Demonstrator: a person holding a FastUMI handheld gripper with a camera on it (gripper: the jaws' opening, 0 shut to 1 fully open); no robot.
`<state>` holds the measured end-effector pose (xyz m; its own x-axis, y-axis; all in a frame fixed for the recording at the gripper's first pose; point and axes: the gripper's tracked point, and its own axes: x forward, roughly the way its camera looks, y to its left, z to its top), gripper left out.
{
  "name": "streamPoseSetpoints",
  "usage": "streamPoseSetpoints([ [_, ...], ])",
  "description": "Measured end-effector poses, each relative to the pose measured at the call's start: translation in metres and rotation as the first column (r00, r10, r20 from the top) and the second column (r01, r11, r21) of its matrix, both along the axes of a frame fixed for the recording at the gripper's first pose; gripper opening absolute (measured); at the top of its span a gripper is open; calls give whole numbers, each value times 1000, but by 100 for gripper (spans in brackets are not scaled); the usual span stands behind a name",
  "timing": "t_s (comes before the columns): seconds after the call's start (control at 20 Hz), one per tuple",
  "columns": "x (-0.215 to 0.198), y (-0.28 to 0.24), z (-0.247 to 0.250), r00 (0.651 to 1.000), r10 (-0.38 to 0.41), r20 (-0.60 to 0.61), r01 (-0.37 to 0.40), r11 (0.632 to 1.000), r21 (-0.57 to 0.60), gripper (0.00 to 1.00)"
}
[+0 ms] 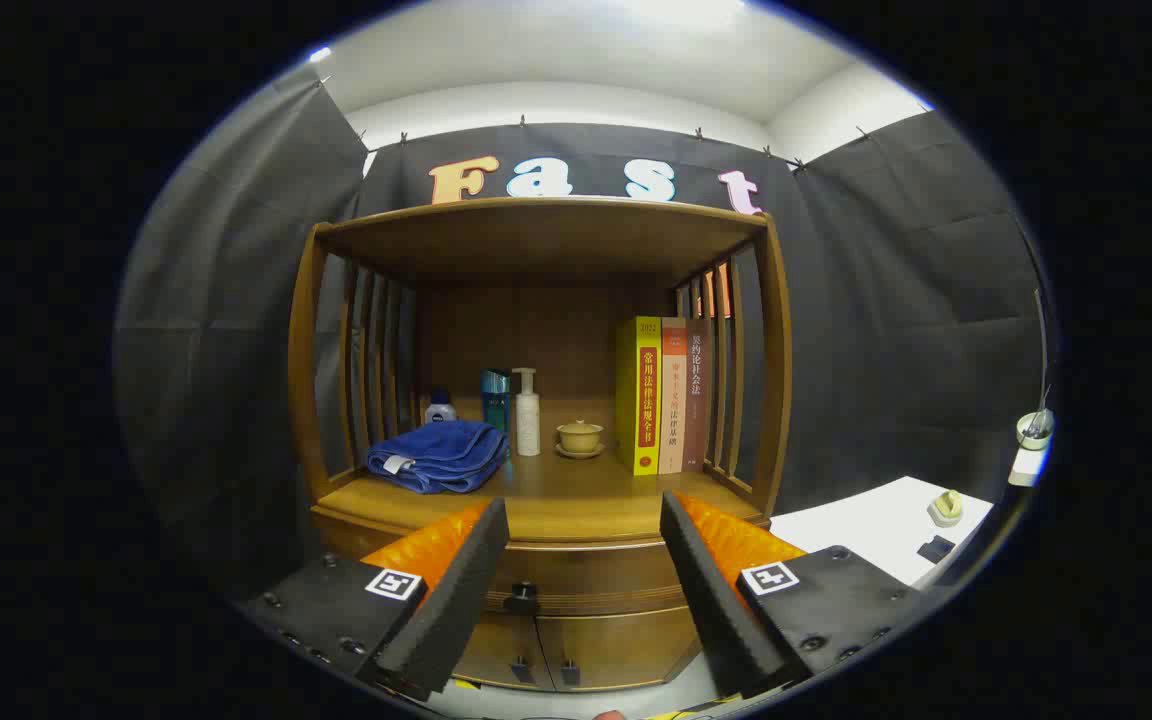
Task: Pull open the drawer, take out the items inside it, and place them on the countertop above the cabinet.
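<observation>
My fingers (586,590) are spread wide and hold nothing. The drawer (576,578) is shut, straight ahead under the counter (576,510), its front running crosswise between my fingers. Its knob (522,598) sits nearer my left finger, so I judge I must shift left and forward to take it.

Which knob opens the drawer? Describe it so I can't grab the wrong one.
Start at the wooden cabinet and its countertop with the blue towel. Just under that top runs the drawer front. Its dark knob sits alone between the open hand-held gripper fingers, above the paired door handles.
</observation>
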<state>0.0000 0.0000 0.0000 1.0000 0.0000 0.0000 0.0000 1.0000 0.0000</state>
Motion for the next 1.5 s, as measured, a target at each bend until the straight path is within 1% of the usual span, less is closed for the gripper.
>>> streamPoseSetpoints([
  [0.6,1,2,-4,1000,7,-3,-7,1000,-3,100],
  [0.95,6,9,-18,999,19,-32,-19,1000,-6,100],
  [1.15,16,16,-49,996,29,-83,-29,1000,-9,100],
  [1.35,32,26,-98,985,44,-169,-48,999,-17,100],
  [1.5,46,34,-132,971,60,-231,-60,998,9,100],
])
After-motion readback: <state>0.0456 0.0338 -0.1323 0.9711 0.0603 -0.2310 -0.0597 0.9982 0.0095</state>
